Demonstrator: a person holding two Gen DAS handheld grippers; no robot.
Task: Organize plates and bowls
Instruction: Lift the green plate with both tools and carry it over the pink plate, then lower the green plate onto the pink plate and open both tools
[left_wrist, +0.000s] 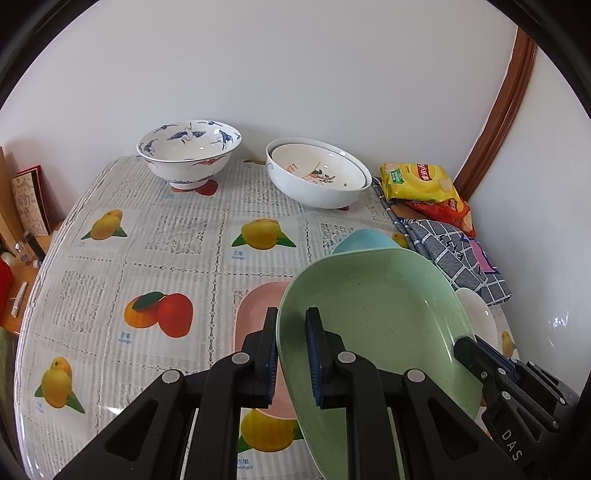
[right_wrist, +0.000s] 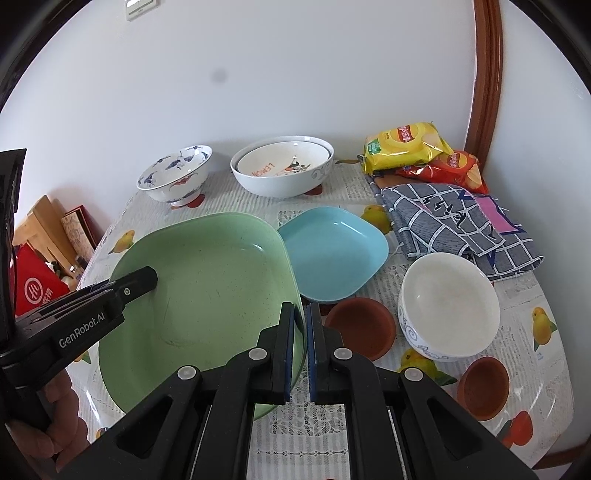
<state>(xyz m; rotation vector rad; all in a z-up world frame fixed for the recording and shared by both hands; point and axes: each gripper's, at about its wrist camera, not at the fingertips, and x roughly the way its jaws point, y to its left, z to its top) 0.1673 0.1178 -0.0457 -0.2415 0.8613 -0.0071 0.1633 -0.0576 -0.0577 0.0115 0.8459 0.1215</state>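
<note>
A green square plate (left_wrist: 376, 325) (right_wrist: 207, 295) is held up off the table, tilted, by both grippers. My left gripper (left_wrist: 291, 354) is shut on its left rim; it shows in the right wrist view (right_wrist: 136, 284). My right gripper (right_wrist: 300, 347) is shut on its right rim; it shows in the left wrist view (left_wrist: 476, 354). A pink plate (left_wrist: 255, 317) lies under it. A blue square plate (right_wrist: 332, 251) (left_wrist: 365, 240) lies just beyond. A white bowl (right_wrist: 447, 306) stands to the right.
At the back stand a blue-and-white crane bowl (left_wrist: 188, 155) (right_wrist: 173, 173) and a white bowl with a smaller one nested inside (left_wrist: 317, 173) (right_wrist: 282, 170). Two small brown dishes (right_wrist: 358, 328) (right_wrist: 484, 387), a checked cloth (right_wrist: 454, 221) and snack bags (right_wrist: 406, 147) lie at the right.
</note>
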